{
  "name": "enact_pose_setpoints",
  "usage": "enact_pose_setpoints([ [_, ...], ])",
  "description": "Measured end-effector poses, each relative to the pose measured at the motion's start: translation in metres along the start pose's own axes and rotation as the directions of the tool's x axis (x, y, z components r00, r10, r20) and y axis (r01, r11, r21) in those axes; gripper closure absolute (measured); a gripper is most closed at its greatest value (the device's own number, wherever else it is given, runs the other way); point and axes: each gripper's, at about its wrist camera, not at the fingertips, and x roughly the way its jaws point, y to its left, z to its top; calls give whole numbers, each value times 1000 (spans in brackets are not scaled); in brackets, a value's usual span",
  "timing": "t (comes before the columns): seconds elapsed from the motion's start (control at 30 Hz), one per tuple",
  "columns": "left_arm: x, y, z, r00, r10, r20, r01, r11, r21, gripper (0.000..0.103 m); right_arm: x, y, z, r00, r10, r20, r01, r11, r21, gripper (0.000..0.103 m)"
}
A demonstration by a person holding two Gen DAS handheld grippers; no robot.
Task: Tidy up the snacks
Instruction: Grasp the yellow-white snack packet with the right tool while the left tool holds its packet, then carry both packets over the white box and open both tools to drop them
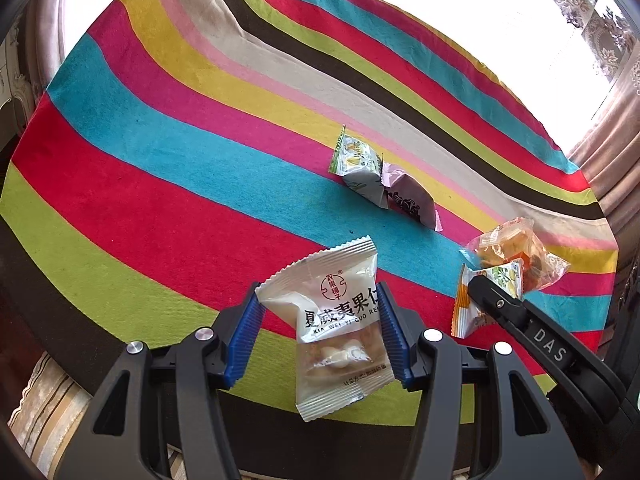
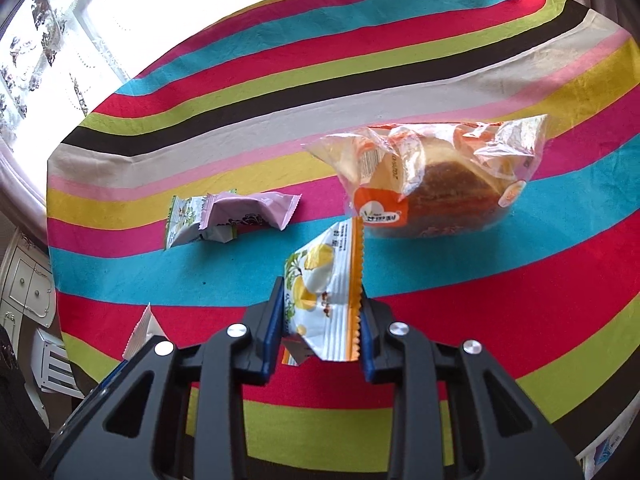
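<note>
My left gripper [image 1: 319,292] is shut on a white-and-clear nut packet [image 1: 340,320] that stands upright between its blue pads, above the striped tablecloth [image 1: 160,152]. In the right wrist view my right gripper [image 2: 322,288] is shut on an orange-edged white packet [image 2: 320,300] with yellow fruit printed on it, lifted off the cloth. That same packet [image 1: 468,312] and one black finger [image 1: 492,296] of the right gripper show at the right of the left wrist view. A corner of the nut packet [image 2: 140,332] peeks in at the lower left.
A green-and-white packet [image 2: 184,220] and a pink packet [image 2: 252,212] lie touching on the blue and pink stripes. A clear bag with a brown cake [image 2: 432,180] lies just beyond the right gripper. A bright window and curtains stand behind the table's far edge.
</note>
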Motion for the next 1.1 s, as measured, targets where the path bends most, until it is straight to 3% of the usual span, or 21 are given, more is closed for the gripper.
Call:
enact_pose_setpoints([
  [0.33, -17, -20, -16, 1000, -6, -4, 6, 999, 51, 50, -39, -36, -22, 998, 55, -11, -54, 997, 52, 72],
  [0.67, -36, -64, -41, 998, -51, -24, 54, 988, 146, 50, -84, -83, -39, 998, 69, 12, -70, 992, 107, 72],
  [0.87, -39, -108, -64, 993, -96, -70, 109, 969, 223, 50, -112, -126, -53, 998, 54, 27, -57, 987, 150, 72],
  [1.1, -41, -166, -99, 976, -158, -153, 200, 926, 320, 50, -152, -190, -70, 998, -12, 62, -2, 977, 213, 72],
])
